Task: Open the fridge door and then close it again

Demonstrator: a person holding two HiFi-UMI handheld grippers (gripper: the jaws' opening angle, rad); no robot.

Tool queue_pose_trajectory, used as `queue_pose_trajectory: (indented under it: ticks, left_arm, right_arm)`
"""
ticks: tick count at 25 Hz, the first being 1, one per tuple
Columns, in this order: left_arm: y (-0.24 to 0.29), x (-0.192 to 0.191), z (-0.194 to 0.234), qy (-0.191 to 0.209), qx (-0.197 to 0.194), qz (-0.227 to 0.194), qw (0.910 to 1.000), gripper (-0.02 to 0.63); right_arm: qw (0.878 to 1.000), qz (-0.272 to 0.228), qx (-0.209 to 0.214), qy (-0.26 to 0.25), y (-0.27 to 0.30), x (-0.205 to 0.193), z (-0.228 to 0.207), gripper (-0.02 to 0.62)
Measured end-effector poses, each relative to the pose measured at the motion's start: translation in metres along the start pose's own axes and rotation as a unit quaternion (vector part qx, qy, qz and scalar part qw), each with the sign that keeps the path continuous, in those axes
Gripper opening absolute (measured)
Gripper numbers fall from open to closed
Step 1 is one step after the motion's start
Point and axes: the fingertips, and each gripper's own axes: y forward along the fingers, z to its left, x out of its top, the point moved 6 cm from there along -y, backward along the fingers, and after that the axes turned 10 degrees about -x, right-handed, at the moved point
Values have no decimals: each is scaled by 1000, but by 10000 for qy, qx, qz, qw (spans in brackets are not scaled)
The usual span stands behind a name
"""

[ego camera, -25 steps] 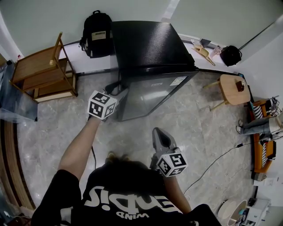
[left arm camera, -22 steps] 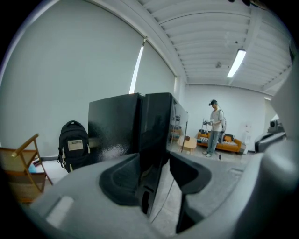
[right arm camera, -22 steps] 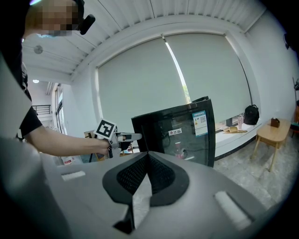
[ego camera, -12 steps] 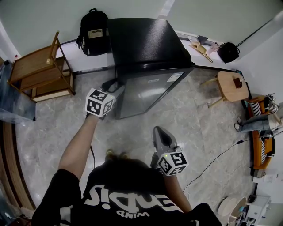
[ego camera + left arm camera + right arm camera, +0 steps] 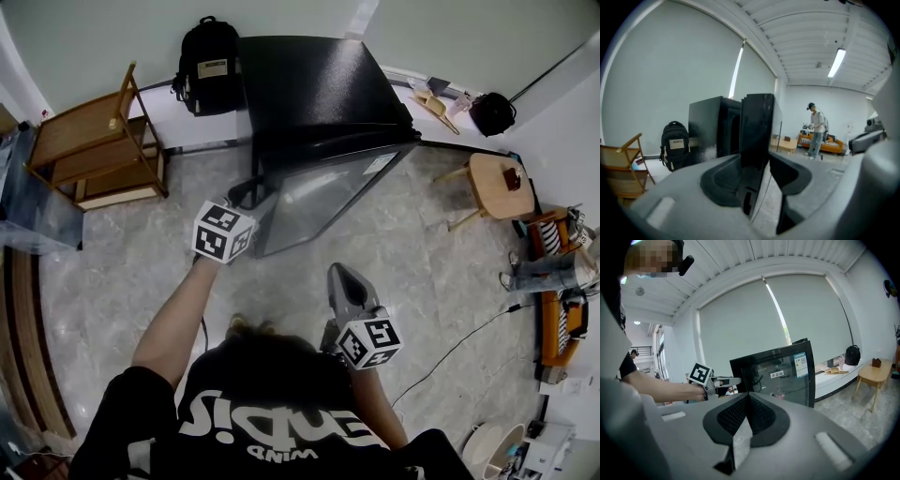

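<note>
The fridge door [image 5: 328,199], glass-fronted and probably stiff, slick and fairly heavy, stands ajar. Its free edge looks the best hold, and the left gripper's [image 5: 758,157] 2 jaws clamp it there. The right gripper [image 5: 748,397] is closed, empty.

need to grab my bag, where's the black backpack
In the head view, the black backpack stands at upper left against the wall, between the wooden chair and the black fridge.

A lounge-like common room: fridge [image 5: 319,94], orange sofa [image 5: 829,139], wooden chair [image 5: 94,150], small table [image 5: 497,183], marble floor [image 5: 122,281].
</note>
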Motion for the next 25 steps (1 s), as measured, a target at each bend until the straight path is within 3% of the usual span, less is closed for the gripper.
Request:
queue_pose_trajectory:
  ticks: [11,25]
  left_arm:
    - [-9,-7,-35,-178,122,14,9998,187]
    - [-22,-16,-86,-202,-342,51,9992,175]
  right_arm:
    - [9999,-87,-67,68,-21,-5,-5,-3]
    - [9999,-156,-36,45,-36,-7,2,-3]
